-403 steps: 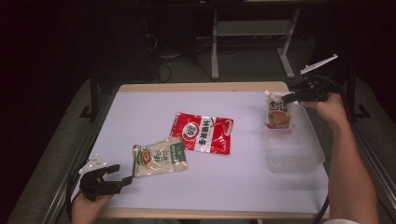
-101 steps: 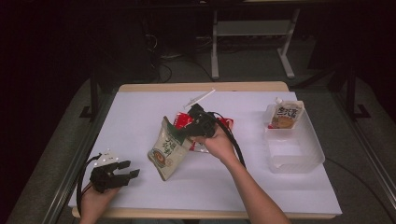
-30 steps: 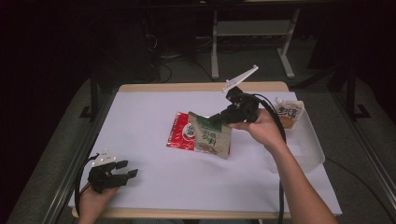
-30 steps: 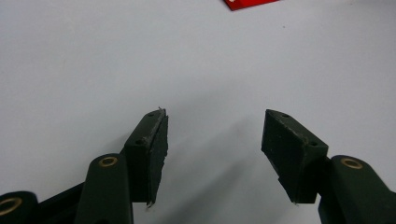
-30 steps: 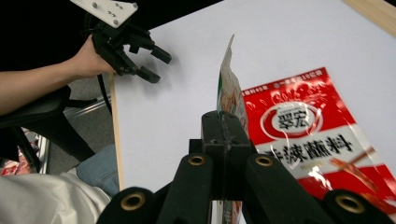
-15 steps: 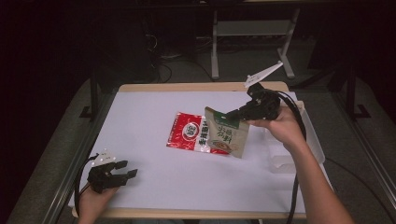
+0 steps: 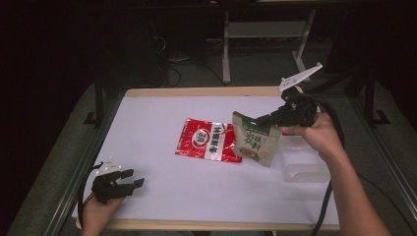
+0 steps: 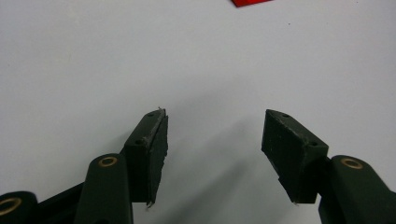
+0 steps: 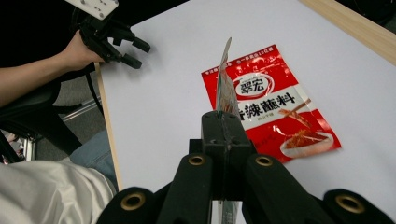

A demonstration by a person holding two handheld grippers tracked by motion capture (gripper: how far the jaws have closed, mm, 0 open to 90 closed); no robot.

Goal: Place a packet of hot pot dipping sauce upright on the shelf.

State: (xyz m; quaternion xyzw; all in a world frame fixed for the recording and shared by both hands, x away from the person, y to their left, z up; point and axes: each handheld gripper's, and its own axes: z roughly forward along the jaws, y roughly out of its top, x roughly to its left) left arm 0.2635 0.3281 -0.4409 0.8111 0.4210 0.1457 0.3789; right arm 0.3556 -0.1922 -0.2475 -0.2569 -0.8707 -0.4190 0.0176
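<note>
While the right gripper (image 7: 263,119) is clamped on the top edge of the green-and-beige packet (image 7: 254,141), the packet hangs in the air above the right part of the white table (image 7: 162,118), just beside the clear plastic tray (image 7: 305,169); in the right gripper view the packet (image 9: 225,88) shows edge-on between the closed jaws. The step in hand looks like the carry toward the tray, so the next move probably calls for bringing the packet over the tray and letting it go inside. The left gripper (image 7: 129,183) rests near the table's front left corner, jaws apart and holding nothing. The red packet (image 7: 209,145) lies flat mid-table. The hanging packet and the person's right hand (image 7: 317,135) cover much of the tray, so its contents cannot be made out
</note>
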